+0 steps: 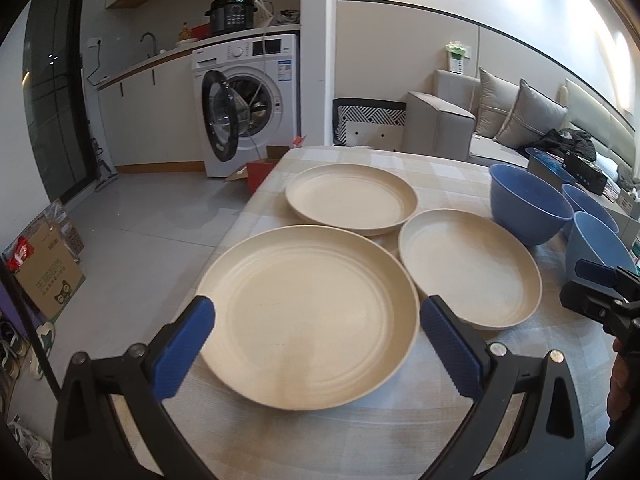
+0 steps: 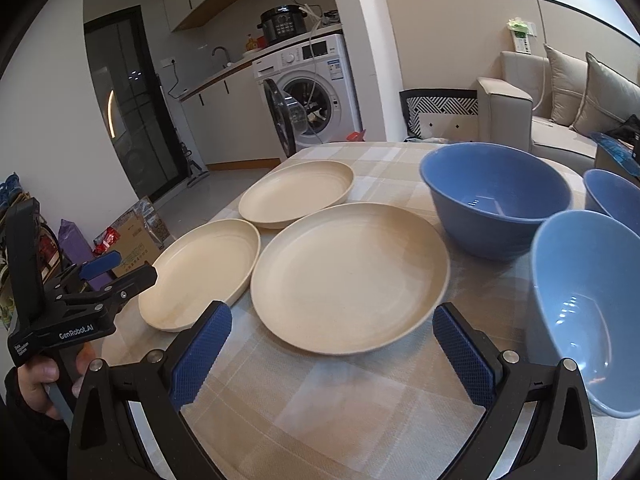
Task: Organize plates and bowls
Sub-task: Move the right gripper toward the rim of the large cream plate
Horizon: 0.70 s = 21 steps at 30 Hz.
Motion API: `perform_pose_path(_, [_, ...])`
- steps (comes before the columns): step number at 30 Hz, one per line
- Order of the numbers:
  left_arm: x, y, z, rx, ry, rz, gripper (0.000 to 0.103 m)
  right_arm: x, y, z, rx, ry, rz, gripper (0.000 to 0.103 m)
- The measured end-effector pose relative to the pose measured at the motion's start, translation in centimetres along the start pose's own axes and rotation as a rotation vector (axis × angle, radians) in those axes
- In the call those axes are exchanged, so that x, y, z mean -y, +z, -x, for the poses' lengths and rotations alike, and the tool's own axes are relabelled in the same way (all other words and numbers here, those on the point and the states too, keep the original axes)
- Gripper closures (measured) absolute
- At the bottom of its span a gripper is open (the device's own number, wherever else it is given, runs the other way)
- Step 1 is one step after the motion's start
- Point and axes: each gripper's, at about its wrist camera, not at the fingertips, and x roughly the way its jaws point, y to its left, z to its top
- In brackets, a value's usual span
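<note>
Plates, three cream ones, lie flat and unstacked on the checked tablecloth [image 2: 320, 420]: the left plate [image 1: 308, 316] sits right in front of your left gripper [image 1: 316, 344], the middle plate [image 2: 350, 276] lies ahead of your right gripper [image 2: 332, 352], and the far plate [image 2: 298, 194] sits behind both, rims near or touching, can't tell which. Three blue bowls stand to the right: big bowl [image 2: 496, 200], near bowl [image 2: 588, 304], and a third bowl [image 2: 612, 196] cut by the frame edge. Nothing is stacked yet.

Both grippers are spread wide with nothing between the pads; your left one straddles the near rim of the left plate without touching it.

Handling guess: the plates look like light, stiff, matte plastic or fibre, not very fragile and not very slippery. They are too wide to span, so pinch the raised rim at the near edge, one pad inside and one under the lip. The bowls look glossy, likely slicker and maybe heavier; take the wall at the rim.
</note>
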Motion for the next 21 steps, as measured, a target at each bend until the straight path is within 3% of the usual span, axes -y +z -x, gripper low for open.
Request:
perform_pose_path(13, [-4.1,-0.6,-1.5,-0.044,0.035,0.038,0.001,-5.5,0.0,-3.1,-0.033,0.126,0.042,0.001])
perform_pose_path(21, [-6.1,-0.9,-3.4,-0.090,0.037,0.066,0.009,-8.5,-0.5,-5.8,-0.090,0.192,0.071,0.009])
